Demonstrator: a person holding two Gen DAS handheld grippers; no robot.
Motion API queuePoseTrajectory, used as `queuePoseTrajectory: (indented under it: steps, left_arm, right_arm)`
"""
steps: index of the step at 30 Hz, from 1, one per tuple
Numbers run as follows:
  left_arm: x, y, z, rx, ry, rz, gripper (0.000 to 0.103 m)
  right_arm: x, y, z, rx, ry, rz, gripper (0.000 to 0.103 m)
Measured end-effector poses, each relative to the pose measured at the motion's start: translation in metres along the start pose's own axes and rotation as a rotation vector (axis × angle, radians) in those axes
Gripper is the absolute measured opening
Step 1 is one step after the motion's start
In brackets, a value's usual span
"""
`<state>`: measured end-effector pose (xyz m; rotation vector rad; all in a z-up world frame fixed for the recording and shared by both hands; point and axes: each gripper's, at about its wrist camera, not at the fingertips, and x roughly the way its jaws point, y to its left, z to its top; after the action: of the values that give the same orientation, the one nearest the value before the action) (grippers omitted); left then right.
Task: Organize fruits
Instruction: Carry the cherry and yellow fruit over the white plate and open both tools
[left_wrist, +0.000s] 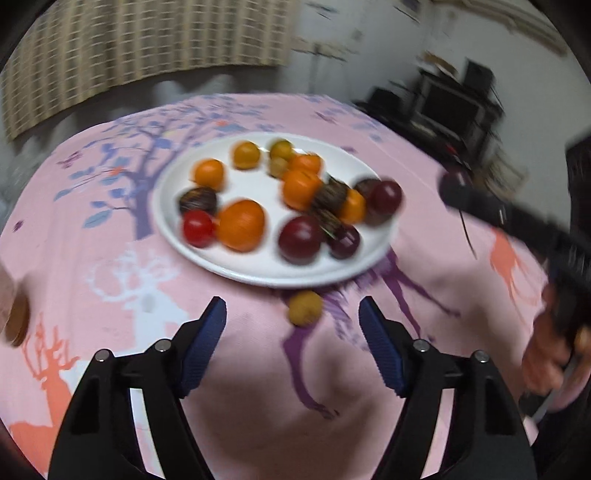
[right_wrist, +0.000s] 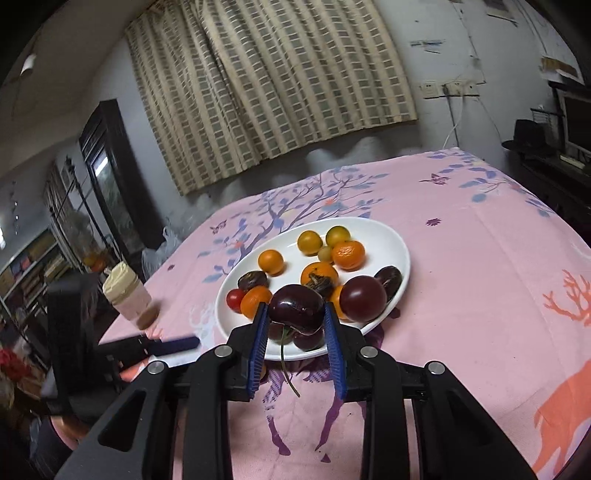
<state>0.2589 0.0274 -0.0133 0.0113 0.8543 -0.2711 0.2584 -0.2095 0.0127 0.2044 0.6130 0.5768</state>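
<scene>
A white plate (left_wrist: 173, 221) on the pink tablecloth holds several oranges, dark plums, cherries and yellow fruits; it also shows in the right wrist view (right_wrist: 391, 240). My right gripper (right_wrist: 296, 314) is shut on a dark cherry (right_wrist: 295, 308) with a green stem, held above the plate's near rim. My left gripper (left_wrist: 292, 314) is open and empty. A small yellow fruit (left_wrist: 304, 307) lies on the cloth between its fingertips, just in front of the plate. The right gripper (left_wrist: 458, 192) appears at the right of the left wrist view, blurred.
A lidded jar (right_wrist: 127, 295) stands on the table's left edge. The pink tablecloth (right_wrist: 480, 277) spreads around the plate. A dark cabinet and a TV stand lie beyond the table. A checked curtain hangs behind.
</scene>
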Motion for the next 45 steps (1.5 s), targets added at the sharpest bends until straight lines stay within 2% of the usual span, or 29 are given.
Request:
queuePoseTrajectory:
  steps: [2, 4, 8, 11, 18, 20, 22, 26, 31, 35, 38, 41, 45]
  left_arm:
    - [0.008, -0.013, -0.004, 0.064, 0.020, 0.016, 0.062]
    - [0.015, -0.018, -0.006, 0.089, 0.030, 0.037, 0.060]
    - [0.027, -0.018, -0.005, 0.089, 0.041, 0.062, 0.057]
    - [0.032, -0.019, -0.004, 0.101, 0.057, 0.048, 0.047]
    - [0.044, -0.024, -0.002, 0.125, 0.070, 0.083, 0.045]
    - [0.048, -0.023, -0.003, 0.122, 0.077, 0.079, 0.033]
    - [0.046, -0.023, -0.003, 0.117, 0.075, 0.080, 0.026]
    - [0.042, -0.024, -0.006, 0.119, 0.076, 0.083, 0.026]
    - [0.025, -0.030, -0.013, 0.106, 0.059, 0.037, 0.026]
    - [0.001, -0.037, -0.008, 0.099, -0.016, 0.001, 0.026]
    - [-0.015, -0.027, 0.011, 0.033, -0.094, -0.010, 0.026]
    - [-0.013, -0.006, 0.042, -0.045, -0.139, 0.048, 0.025]
    - [0.014, 0.019, 0.070, -0.102, -0.136, 0.110, 0.025]
  right_arm:
    - [-0.001, -0.002, -0.001, 0.006, -0.004, -0.003, 0.030]
    - [0.000, -0.001, -0.001, 0.002, -0.002, -0.001, 0.030]
    - [-0.001, 0.001, -0.001, -0.013, -0.002, 0.001, 0.030]
    - [-0.002, 0.004, -0.002, -0.019, -0.006, 0.001, 0.030]
    - [0.000, 0.006, -0.003, -0.030, 0.004, -0.004, 0.030]
    - [0.001, 0.007, -0.004, -0.037, 0.006, -0.010, 0.030]
    - [0.002, 0.008, -0.004, -0.042, 0.009, -0.016, 0.030]
    - [0.005, 0.008, -0.005, -0.049, 0.019, -0.027, 0.030]
    - [0.007, 0.012, -0.010, -0.076, 0.023, -0.043, 0.030]
    - [0.007, 0.017, -0.011, -0.098, -0.002, -0.032, 0.030]
    - [0.013, 0.019, -0.002, -0.104, -0.027, -0.025, 0.030]
    - [0.028, 0.021, 0.013, -0.115, -0.030, -0.045, 0.030]
    - [0.060, 0.020, 0.031, -0.123, -0.019, -0.078, 0.030]
